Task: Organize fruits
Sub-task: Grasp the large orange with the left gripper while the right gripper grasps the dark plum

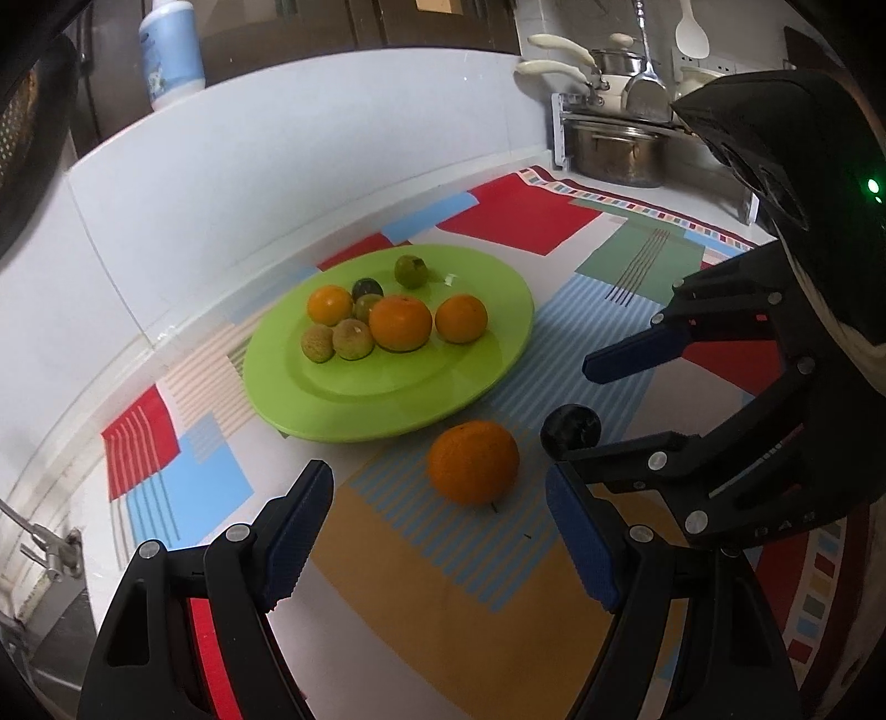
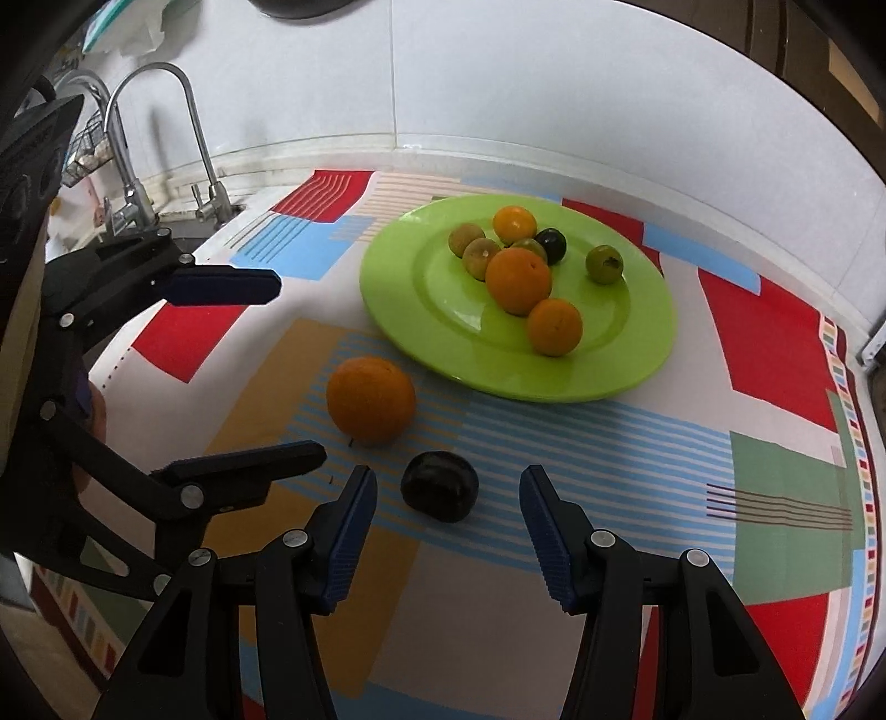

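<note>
A large orange lies on the patterned cloth in front of a green plate. The plate holds three oranges, several small greenish fruits and one dark plum. My left gripper is open, its blue pads either side of the loose orange and just short of it, not touching. A dark plum lies on the cloth to the right of the orange. My right gripper is open, with the plum just ahead between its fingertips and gaps on both sides.
A white tiled wall runs behind the plate. A sink with chrome taps lies to the left. Steel pots on a rack stand at the back right, and a blue-and-white bottle stands on the ledge. The two grippers are close together.
</note>
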